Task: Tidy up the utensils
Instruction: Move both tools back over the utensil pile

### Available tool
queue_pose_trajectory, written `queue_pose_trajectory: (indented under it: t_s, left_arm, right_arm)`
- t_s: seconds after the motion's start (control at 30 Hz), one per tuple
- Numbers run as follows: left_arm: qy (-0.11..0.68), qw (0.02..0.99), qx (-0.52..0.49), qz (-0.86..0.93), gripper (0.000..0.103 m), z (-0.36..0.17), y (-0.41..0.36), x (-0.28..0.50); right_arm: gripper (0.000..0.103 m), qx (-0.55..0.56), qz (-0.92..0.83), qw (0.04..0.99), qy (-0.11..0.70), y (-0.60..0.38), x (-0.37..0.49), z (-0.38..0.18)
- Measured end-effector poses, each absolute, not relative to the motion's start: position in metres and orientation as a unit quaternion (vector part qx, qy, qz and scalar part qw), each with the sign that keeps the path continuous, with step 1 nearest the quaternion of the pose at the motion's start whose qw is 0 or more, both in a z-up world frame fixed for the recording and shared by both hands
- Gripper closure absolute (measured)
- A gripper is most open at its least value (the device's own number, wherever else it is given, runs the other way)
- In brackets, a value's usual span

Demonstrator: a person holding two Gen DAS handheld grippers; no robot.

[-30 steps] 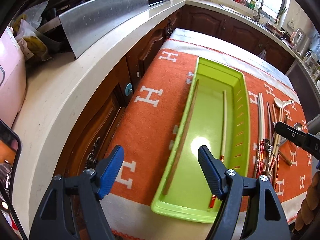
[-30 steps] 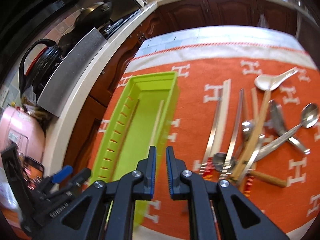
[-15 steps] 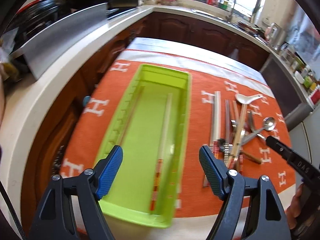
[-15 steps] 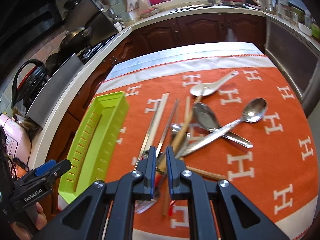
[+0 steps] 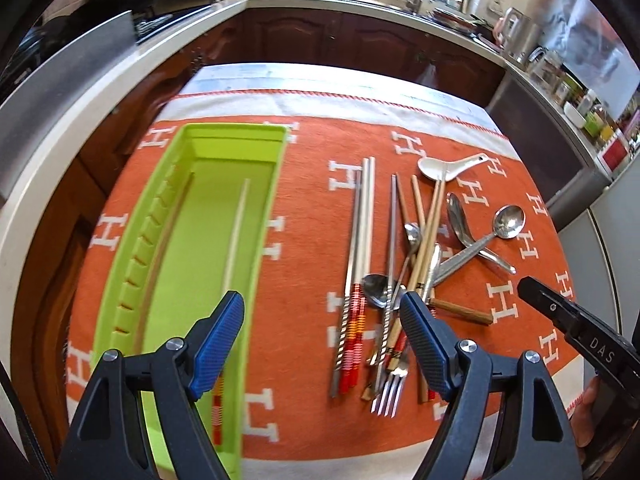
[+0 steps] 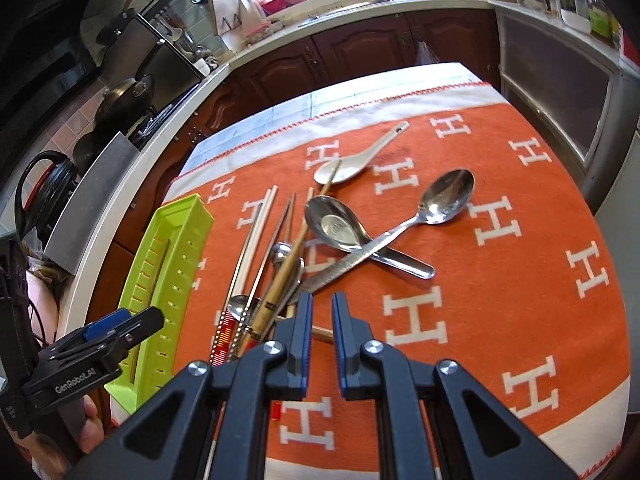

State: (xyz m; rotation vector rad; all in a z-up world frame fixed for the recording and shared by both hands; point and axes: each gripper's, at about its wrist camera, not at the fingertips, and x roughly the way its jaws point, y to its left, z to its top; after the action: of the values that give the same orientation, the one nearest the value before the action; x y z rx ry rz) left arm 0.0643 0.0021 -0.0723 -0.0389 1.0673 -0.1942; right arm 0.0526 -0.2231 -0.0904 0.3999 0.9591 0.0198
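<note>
From my left gripper (image 5: 322, 314) I see its jaws wide apart and holding nothing, hanging over the orange cloth (image 5: 304, 248) that covers the bench. At about 10 o'clock from it lies the green tray (image 5: 276, 184), long side running away from me, with two chopsticks inside: a pale one (image 5: 236, 232) with red bands at its near end, and a brown one (image 5: 164, 256) against the slotted left wall. At about 1 o'clock the loose utensils lie in a heap (image 5: 404, 264) on the cloth, apart from the tray: a pair of steel chopsticks (image 5: 362, 232) with red and orange grips, a fork (image 5: 390, 390) nearest me, wooden chopsticks crossing over small spoons, and a wooden handle (image 5: 460, 310) sticking out toward 3 o'clock. Further off, a white ceramic spoon (image 5: 452, 166) rests at 12 o'clock of the heap, with a wooden stick tip lying on its bowl. My right gripper (image 6: 322, 306) has its jaws nearly together, a narrow gap between the pads and nothing in it, poised above the near end of the heap. From it, two steel spoons cross at 12 o'clock: a round-bowled one (image 6: 448, 196) lying over a wide flat one (image 6: 336, 224). The tray (image 6: 176, 232) sits at its 9 to 10 o'clock.
</note>
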Motion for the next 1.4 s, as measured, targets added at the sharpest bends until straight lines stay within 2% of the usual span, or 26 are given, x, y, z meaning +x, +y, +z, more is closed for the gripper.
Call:
queue_pose_trajectory:
  t_s: [0.1, 0.2, 0.27, 0.3, 0.67, 0.7, 0.77, 0.83, 1.2, 1.27, 1.4]
  left_arm:
    - [0.506, 0.856, -0.011, -0.109, 0.035, -0.078, -0.007, 0.069]
    - [0.52, 0.845, -0.003, -0.126, 0.051, -0.089, -0.018, 0.076]
    - [0.531, 0.837, -0.002, -0.135, 0.066, -0.097, -0.023, 0.078]
    - [0.536, 0.833, -0.001, -0.14, 0.067, -0.101, -0.026, 0.08]
    - [0.535, 0.835, -0.013, -0.13, 0.067, -0.109, -0.018, 0.093]
    - [0.534, 0.835, -0.017, -0.129, 0.067, -0.109, -0.016, 0.095]
    - [0.533, 0.836, -0.021, -0.127, 0.067, -0.108, -0.012, 0.098]
    - [0.532, 0.837, -0.027, -0.126, 0.067, -0.107, -0.007, 0.101]
    - [0.535, 0.832, -0.045, -0.137, 0.067, -0.113, 0.001, 0.109]
    - [0.535, 0.832, -0.046, -0.139, 0.067, -0.114, 0.002, 0.11]
    - [0.535, 0.832, -0.049, -0.139, 0.067, -0.115, 0.003, 0.112]
  right_arm:
    - [0.093, 0.201, 0.015, 0.864, 0.461, -0.227, 0.055, -0.096]
    - [0.093, 0.211, 0.027, 0.857, 0.469, -0.229, 0.058, -0.103]
    - [0.093, 0.218, 0.038, 0.852, 0.474, -0.229, 0.061, -0.108]
    - [0.093, 0.222, 0.043, 0.849, 0.477, -0.229, 0.063, -0.111]
    - [0.093, 0.24, 0.085, 0.834, 0.49, -0.211, 0.095, -0.123]
    - [0.091, 0.237, 0.083, 0.836, 0.488, -0.209, 0.1, -0.123]
    - [0.077, 0.237, 0.077, 0.839, 0.484, -0.207, 0.107, -0.124]
    - [0.075, 0.242, 0.073, 0.839, 0.482, -0.207, 0.114, -0.127]
    - [0.077, 0.24, 0.064, 0.834, 0.493, -0.207, 0.142, -0.15]
    - [0.088, 0.244, 0.063, 0.834, 0.491, -0.208, 0.143, -0.152]
    - [0.09, 0.246, 0.065, 0.839, 0.481, -0.208, 0.141, -0.151]
